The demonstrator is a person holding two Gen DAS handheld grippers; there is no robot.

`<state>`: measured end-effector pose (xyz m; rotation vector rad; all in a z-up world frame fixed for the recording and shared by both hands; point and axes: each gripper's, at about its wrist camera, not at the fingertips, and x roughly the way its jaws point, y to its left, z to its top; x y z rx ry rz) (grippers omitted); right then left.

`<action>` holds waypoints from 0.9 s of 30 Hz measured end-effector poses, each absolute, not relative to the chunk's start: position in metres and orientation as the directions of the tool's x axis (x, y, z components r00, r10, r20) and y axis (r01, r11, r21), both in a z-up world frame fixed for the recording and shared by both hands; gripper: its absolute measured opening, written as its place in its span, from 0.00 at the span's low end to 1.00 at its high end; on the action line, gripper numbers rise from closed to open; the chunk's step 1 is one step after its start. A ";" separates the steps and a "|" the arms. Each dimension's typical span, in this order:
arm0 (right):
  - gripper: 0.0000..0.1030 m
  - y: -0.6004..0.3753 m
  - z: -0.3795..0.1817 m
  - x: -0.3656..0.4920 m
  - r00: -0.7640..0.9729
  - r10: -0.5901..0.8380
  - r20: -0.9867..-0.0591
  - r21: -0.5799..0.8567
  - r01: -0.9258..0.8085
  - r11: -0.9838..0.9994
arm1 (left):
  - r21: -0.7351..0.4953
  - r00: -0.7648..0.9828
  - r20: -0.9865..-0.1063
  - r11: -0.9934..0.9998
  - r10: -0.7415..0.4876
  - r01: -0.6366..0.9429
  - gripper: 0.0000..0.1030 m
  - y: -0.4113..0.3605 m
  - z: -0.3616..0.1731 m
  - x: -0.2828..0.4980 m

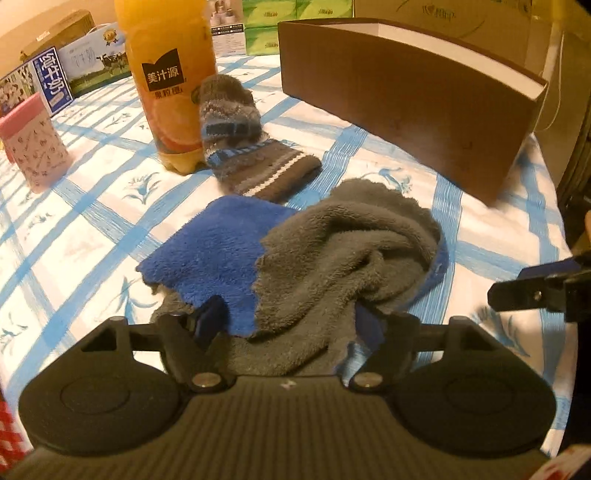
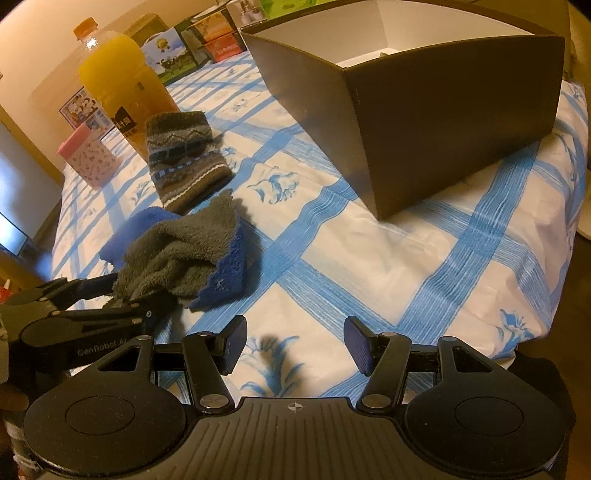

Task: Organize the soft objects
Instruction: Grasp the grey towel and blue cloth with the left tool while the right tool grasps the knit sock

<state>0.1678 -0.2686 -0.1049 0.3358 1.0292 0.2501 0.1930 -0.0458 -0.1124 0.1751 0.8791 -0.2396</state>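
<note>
A crumpled fleece cloth (image 1: 332,251), grey on one face and blue on the other, lies on the blue-checked tablecloth. My left gripper (image 1: 290,321) is open around its near end, the fabric bunched between the fingers, which stand wide apart. The right wrist view shows the same cloth (image 2: 177,254) with the left gripper (image 2: 129,295) at its left end. Behind it a folded grey-and-blue knitted piece (image 1: 236,136) (image 2: 184,158) leans against a juice bottle. My right gripper (image 2: 295,343) hovers open over bare tablecloth, nothing between its pads. An open brown box (image 1: 406,99) (image 2: 424,122) stands at the far right.
The orange juice bottle (image 1: 170,74) (image 2: 118,81) stands left of centre, a pink patterned cup (image 1: 33,144) (image 2: 90,155) further left. Milk cartons (image 1: 51,81) and green tissue packs (image 1: 273,22) line the back. The table drops off at the right, behind the box.
</note>
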 end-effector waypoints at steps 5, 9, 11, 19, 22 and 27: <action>0.57 -0.265 -0.105 0.169 0.492 0.361 -0.792 0.384 -0.057 0.922 | -0.009 0.623 -0.757 0.956 -0.197 0.292 0.19 -0.036 -0.105 0.194; 0.57 -0.260 -0.103 0.169 0.492 0.377 -0.785 0.390 -0.081 0.917 | -0.036 0.641 -0.744 0.970 -0.188 0.242 0.16 -0.022 -0.093 0.192; 0.57 -0.255 -0.100 0.170 0.498 0.389 -0.775 0.389 -0.108 0.915 | -0.051 0.656 -0.734 0.977 -0.179 0.209 0.15 -0.011 -0.084 0.189; 0.57 -0.224 -0.085 0.190 0.537 0.450 -0.713 0.370 -0.256 0.893 | -0.095 0.712 -0.697 0.995 -0.085 0.025 0.15 0.049 -0.048 0.188; 0.57 -0.208 -0.080 0.206 0.556 0.460 -0.693 0.348 -0.301 0.888 | -0.094 0.723 -0.691 0.995 -0.034 -0.043 0.15 0.069 -0.041 0.197; 0.57 -0.179 -0.071 0.240 0.584 0.480 -0.654 0.322 -0.359 0.876 | -0.077 0.720 -0.693 0.991 0.026 -0.110 0.15 0.086 -0.038 0.217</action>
